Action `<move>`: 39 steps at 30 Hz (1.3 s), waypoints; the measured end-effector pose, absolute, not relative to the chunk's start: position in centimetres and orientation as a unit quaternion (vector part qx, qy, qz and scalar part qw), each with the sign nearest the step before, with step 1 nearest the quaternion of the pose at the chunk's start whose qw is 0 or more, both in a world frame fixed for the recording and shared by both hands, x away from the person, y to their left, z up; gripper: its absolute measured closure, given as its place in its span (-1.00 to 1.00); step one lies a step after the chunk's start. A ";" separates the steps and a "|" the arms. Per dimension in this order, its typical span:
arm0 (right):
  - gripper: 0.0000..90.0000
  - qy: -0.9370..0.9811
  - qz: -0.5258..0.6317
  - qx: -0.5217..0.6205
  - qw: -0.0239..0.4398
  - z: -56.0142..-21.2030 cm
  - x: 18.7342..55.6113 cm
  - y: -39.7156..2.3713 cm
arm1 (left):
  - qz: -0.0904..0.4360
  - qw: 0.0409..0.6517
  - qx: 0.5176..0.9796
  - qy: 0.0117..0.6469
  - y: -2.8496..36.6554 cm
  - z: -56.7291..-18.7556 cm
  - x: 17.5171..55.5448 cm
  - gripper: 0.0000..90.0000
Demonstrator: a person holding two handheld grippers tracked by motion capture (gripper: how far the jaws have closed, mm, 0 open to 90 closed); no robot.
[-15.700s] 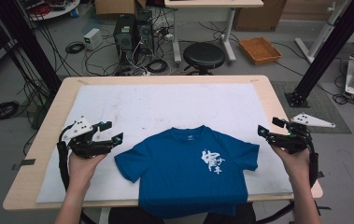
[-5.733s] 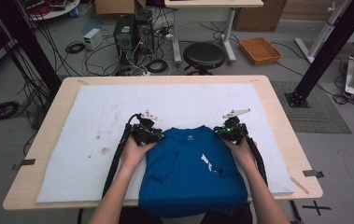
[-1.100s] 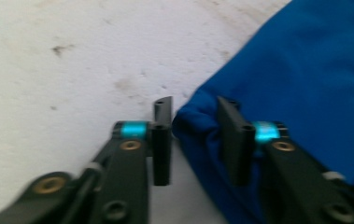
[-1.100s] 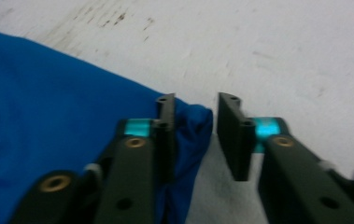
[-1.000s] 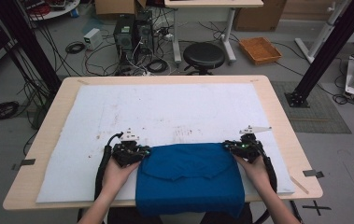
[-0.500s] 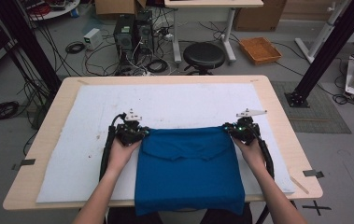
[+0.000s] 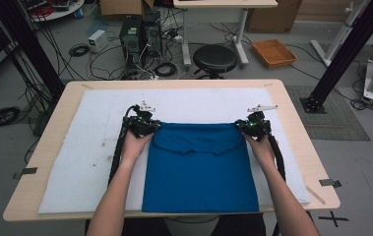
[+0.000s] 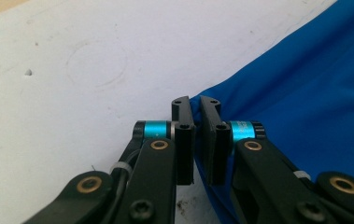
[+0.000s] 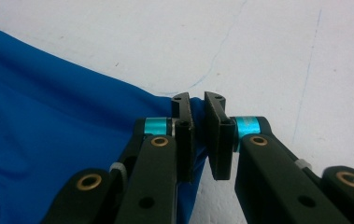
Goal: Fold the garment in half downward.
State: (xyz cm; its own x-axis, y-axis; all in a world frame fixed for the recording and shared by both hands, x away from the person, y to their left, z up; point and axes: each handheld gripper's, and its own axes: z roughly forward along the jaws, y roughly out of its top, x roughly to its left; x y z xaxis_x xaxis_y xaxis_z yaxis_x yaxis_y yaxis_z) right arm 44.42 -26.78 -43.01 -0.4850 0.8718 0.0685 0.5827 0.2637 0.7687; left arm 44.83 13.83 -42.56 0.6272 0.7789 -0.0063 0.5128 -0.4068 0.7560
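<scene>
Blue shirt [image 7: 201,169] laid on white mat [image 7: 83,147], long axis near-to-far; far corners pinched, left one by left gripper [image 7: 149,126], right one by right gripper [image 7: 245,126]; folded edge stretched left-right between them

Blue shirt [image 7: 201,172]: soft knit cloth, matt, smooth with shallow folds; a faint sheen where it stretches in the left gripper view.

White mat [image 7: 80,162] under it: felt-like sheet, matt, slightly fuzzy, marked with dark specks, a faint ring and thin pen lines.

Table [image 7: 299,142]: pale wood edge, smooth, low satin finish.

Left gripper [image 8: 194,105] and right gripper [image 9: 198,100]: black plastic jaws and links, matt to semi-gloss; brass-coloured metal bushings, shiny; cyan anodised-looking metal sleeves, glossy; black screw heads.

Stool [image 7: 215,58] beyond the table: black padded seat, dull sheen.
</scene>
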 end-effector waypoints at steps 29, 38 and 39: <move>0.16 0.753 0.417 0.469 0.195 -41.2 38.0 -27.4 | 0.081 0.386 0.783 0.481 15.2 -42.9 39.0 0.29; 0.17 0.755 0.413 0.474 0.187 -42.1 38.0 -27.5 | 0.074 0.392 0.775 0.490 15.0 -43.4 39.5 0.43; 0.17 0.754 0.412 0.476 0.186 -42.2 38.0 -27.5 | 0.075 0.389 0.777 0.489 14.9 -43.4 39.5 0.45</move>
State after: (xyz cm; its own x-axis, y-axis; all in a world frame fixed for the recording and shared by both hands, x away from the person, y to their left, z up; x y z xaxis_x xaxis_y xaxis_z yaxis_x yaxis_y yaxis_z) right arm 38.02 -27.48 -42.17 -0.4786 0.8709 0.1118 0.5641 0.2075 0.7992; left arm 39.50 14.86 -43.35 0.5100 0.8184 -0.2648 0.7023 -0.2185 0.6775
